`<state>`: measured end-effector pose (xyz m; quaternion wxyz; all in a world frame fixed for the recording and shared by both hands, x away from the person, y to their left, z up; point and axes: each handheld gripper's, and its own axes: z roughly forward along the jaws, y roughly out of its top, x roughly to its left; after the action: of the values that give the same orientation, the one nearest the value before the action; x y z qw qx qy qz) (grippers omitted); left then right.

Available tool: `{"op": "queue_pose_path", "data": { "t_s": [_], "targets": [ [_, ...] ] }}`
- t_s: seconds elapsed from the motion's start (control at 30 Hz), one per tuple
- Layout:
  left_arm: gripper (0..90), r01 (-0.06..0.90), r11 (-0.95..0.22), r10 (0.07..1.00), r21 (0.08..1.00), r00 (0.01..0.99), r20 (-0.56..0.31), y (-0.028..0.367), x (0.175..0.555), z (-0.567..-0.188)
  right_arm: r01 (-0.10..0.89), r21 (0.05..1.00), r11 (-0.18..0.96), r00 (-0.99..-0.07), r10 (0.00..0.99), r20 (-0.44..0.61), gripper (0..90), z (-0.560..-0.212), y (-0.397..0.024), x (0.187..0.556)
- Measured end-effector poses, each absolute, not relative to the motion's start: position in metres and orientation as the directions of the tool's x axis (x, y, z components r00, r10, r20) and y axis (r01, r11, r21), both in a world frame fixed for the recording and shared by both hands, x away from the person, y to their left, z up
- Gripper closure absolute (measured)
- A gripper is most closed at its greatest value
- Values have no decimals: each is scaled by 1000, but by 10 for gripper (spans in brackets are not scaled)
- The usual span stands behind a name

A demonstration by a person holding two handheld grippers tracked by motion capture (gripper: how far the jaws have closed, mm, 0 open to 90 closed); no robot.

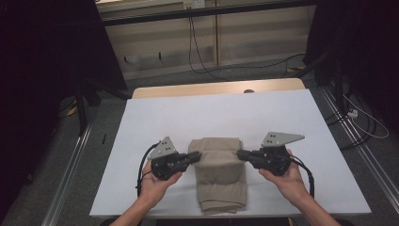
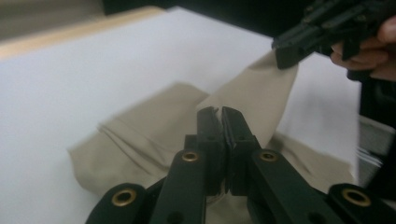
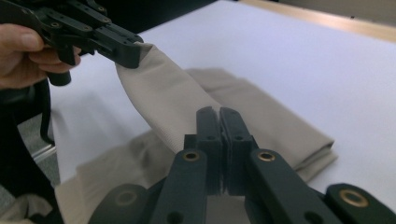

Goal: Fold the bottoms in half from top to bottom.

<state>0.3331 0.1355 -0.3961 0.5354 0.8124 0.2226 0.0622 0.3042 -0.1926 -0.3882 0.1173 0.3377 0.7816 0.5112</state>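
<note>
Standing by the white-covered table (image 1: pixel 141 141), I take the folded beige cloth (image 1: pixel 221 181) as my marker; it lies near the person's edge, its long axis running from the near edge away toward the far side.

To the left of the cloth, the left gripper (image 1: pixel 196 157) comes in sideways at the far part of the cloth, its jaws pinched tight on the left end of the top fold. In the left gripper view those jaws stand narrow, pressed together with cloth between their tips, and the beige layer rises from them like a taut strip.

Over the middle of the cloth, that lifted band stretches crosswise, at right angles to the long axis, with the rest of the cloth lying flat beneath and nearer the person.

To the right of the cloth, the right gripper (image 1: pixel 241 154) mirrors the first, jaws clamped narrow on the opposite end of the same fold; its own view shows the strip running off to the other gripper (image 3: pixel 126 53).

Both hands sit equally close, one at each end. I judge the coming move depends on carrying that crosswise edge along the long axis, both ends kept level.
</note>
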Motion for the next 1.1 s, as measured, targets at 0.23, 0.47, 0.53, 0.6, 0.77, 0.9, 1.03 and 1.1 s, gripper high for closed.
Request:
{"op": "queue_pose_path", "data": {
  "t_s": [0.23, 0.47, 0.53, 0.6, 0.77, 0.9, 1.03, 1.1],
  "targets": [
    [870, 295, -393, 382, 871, 914, -137, 145, 301, -411, 451, 853, 264, -763, 610, 214, 875, -410, -190, 274],
    [830, 229, -440, 308, 868, 947, -94, 145, 271, -424, 456, 823, 339, -788, 584, 196, 872, -423, -181, 244],
    [746, 246, -432, 326, 868, 940, -104, 145, 273, -422, 452, 812, 369, -792, 585, 175, 871, -427, -178, 240],
    [651, 257, -414, 335, 873, 935, -117, 143, 277, -418, 462, 802, 379, -794, 580, 183, 871, -432, -177, 235],
    [623, 247, -458, 325, 854, 941, -98, 132, 287, -422, 466, 795, 388, -798, 573, 188, 866, -438, -179, 228],
    [694, 267, -513, 291, 816, 948, -127, 124, 278, -438, 473, 790, 390, -796, 574, 193, 855, -446, -181, 224],
    [690, 282, -545, 281, 790, 949, -145, 125, 274, -444, 465, 782, 415, -797, 580, 166, 811, -451, -180, 218],
    [687, 280, -547, 278, 789, 950, -144, 125, 273, -444, 469, 784, 407, -793, 584, 172, 797, -451, -180, 218]
  ]
}}
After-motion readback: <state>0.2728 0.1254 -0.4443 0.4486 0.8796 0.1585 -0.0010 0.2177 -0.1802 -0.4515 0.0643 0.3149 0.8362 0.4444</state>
